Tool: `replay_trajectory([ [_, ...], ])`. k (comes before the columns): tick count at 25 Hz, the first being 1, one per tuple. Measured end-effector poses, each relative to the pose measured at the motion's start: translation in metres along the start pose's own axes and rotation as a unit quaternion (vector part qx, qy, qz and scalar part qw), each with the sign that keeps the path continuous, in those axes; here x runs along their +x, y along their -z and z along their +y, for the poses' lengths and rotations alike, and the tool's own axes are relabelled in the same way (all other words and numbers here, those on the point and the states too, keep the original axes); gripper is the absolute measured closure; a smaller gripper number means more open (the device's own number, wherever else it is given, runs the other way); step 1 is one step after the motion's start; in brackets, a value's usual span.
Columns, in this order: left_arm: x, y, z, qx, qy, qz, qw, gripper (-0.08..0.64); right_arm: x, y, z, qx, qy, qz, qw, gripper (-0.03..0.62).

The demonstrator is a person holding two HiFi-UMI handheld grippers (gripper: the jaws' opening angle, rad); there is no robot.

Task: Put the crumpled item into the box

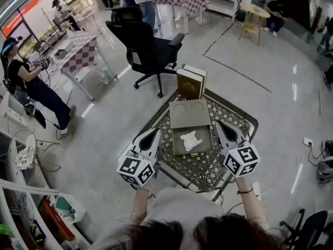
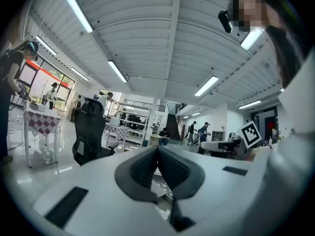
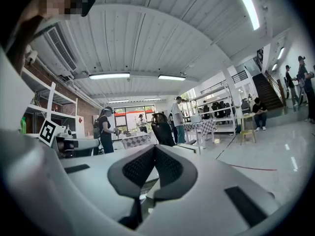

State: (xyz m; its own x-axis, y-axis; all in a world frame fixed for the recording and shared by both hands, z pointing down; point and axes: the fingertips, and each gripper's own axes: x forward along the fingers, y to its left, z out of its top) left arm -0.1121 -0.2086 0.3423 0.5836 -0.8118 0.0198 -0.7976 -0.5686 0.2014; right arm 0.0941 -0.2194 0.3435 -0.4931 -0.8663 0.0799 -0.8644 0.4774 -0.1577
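Head view: the crumpled white item (image 1: 190, 139) lies inside the open box (image 1: 176, 146), whose lid (image 1: 190, 113) is folded back toward the table's far edge.
Carrier: a lattice metal table (image 1: 200, 166); the box sits about mid-table, between the two grippers.
Left side: the left gripper (image 1: 151, 137) hangs over the table's left edge, near the box but not touching it. Its own view shows the jaws pressed together with nothing between them.
Right side: the right gripper (image 1: 225, 132) is over the right edge, near the box's right wall. Its jaws are closed tight and empty.
Task state: by the look of it, the item is already in the box.
Handling: it looks like crumpled paper or tissue, so probably very light, soft and springy. It would crush rather than break, and is unlikely to slip.
Where to grip: pinch a raised fold near the middle of the lump from above, with a gentle close.
Avoid: thin outer flaps, which could tear or unfold.
Risk: being so light, it could cling to a pad on release.
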Motion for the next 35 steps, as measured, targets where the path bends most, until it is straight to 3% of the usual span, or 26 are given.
replay_trajectory([
  [11,-0.009,-0.029,0.009,0.026,-0.013,-0.029,0.9992,0.543,-0.008,-0.027,-0.002,-0.021,0.012,-0.03,0.999,0.571],
  [35,-0.01,-0.024,0.005,0.037,-0.007,-0.017,0.9991,0.543,-0.014,-0.024,-0.007,-0.033,0.025,-0.028,0.999,0.571],
])
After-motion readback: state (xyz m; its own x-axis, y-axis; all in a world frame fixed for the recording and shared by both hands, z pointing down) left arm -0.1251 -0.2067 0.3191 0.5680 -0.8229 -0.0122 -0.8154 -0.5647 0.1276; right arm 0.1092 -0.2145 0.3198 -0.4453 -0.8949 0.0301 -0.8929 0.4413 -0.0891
